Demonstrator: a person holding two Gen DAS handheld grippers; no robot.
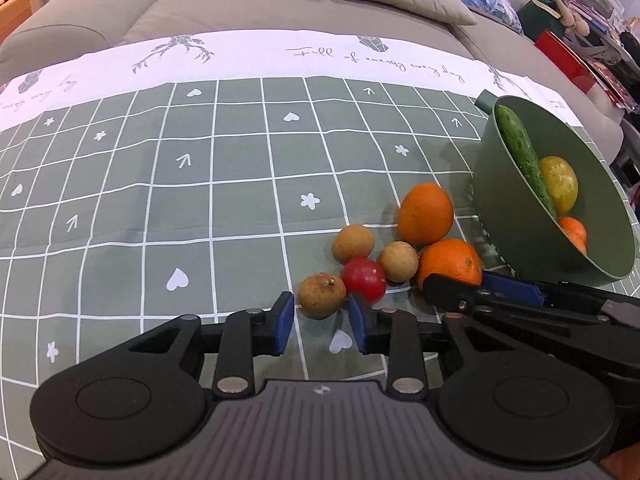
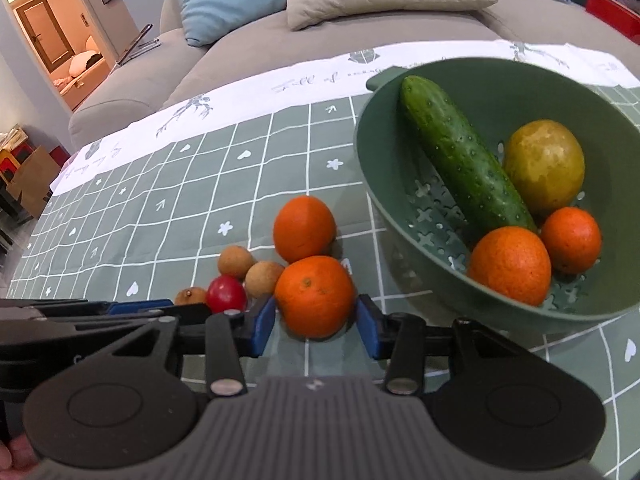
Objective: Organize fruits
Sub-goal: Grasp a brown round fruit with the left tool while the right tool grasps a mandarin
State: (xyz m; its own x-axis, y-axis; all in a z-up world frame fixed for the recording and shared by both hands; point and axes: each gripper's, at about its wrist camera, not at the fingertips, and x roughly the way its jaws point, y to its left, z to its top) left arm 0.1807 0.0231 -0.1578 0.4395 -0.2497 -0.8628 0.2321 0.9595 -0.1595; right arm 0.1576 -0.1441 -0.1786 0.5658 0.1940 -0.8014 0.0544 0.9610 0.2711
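Right tool [image 2: 316, 330] is straddling the near orange [image 2: 314, 296] on the tabletop [image 2: 200, 208] beside the green bowl [image 2: 400, 216], wide open, gripping nothing, while left tool [image 1: 320, 326], also open and empty, is bracketing a longan [image 1: 322, 295]; closing off-center could be rolling the fruit into the neighboring tomato [image 1: 364, 279].

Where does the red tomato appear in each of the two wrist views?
Left wrist: the red tomato is right of centre, just beyond the left gripper, among three brown longans.
Right wrist: the red tomato is left of centre, left of the right gripper.
Shared landmark: the green colander.
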